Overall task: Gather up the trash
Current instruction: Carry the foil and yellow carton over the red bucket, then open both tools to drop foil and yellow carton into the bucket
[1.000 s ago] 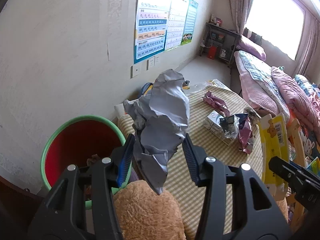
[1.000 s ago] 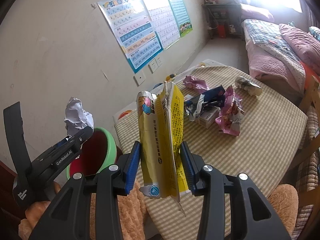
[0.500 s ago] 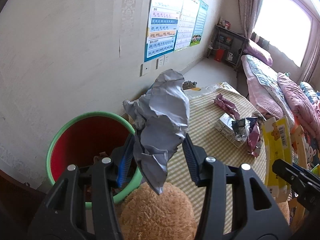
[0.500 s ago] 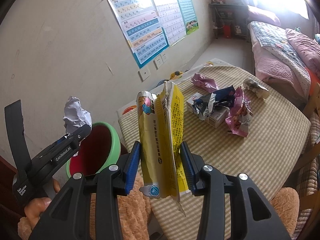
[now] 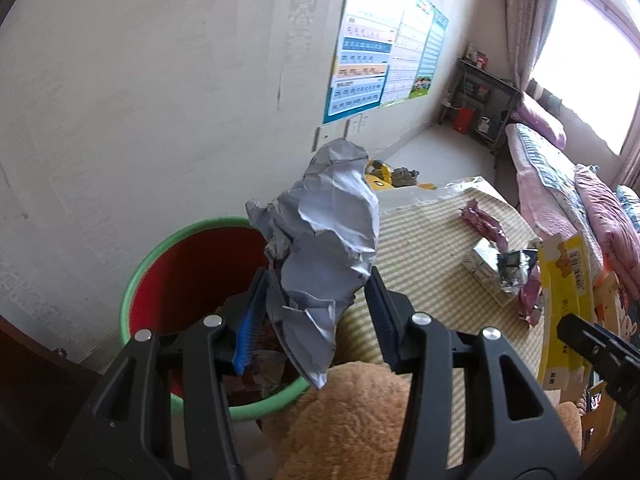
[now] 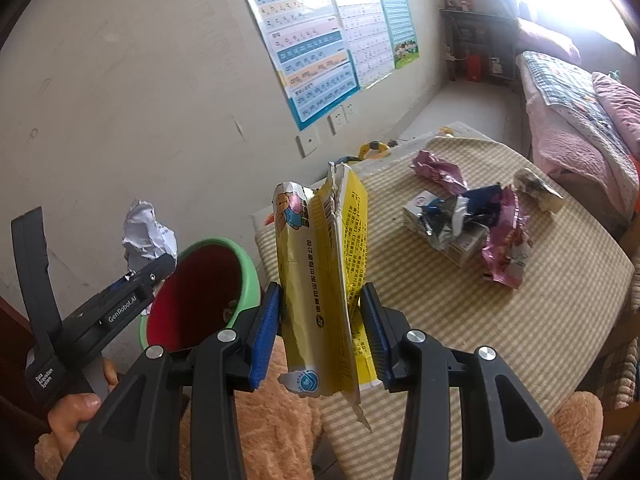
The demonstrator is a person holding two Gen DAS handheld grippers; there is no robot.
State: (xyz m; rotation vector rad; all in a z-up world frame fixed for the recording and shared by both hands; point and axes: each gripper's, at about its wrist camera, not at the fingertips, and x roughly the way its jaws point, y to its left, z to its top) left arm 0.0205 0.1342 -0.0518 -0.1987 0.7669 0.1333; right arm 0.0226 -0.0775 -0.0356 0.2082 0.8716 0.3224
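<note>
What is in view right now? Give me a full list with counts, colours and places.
crumpled paper: 1, grey-white, clamped in the left gripper beside the bin's rim
flattened carton: 1, yellow, upright in the right gripper
bin: 1, red inside with green rim, by the wall left of the table, scraps at its bottom
table: 1, beige checked cloth
purple wrappers: 2, on the table
small box: 1, white, under a silver-blue wrapper on the table
wall charts: 3, blue, white and green
bed: 1, pink bedding, by the window
left gripper: 1, black, blue pads
right gripper: 1, black, blue pads
hand: 1, gripping the left gripper's handle
</note>
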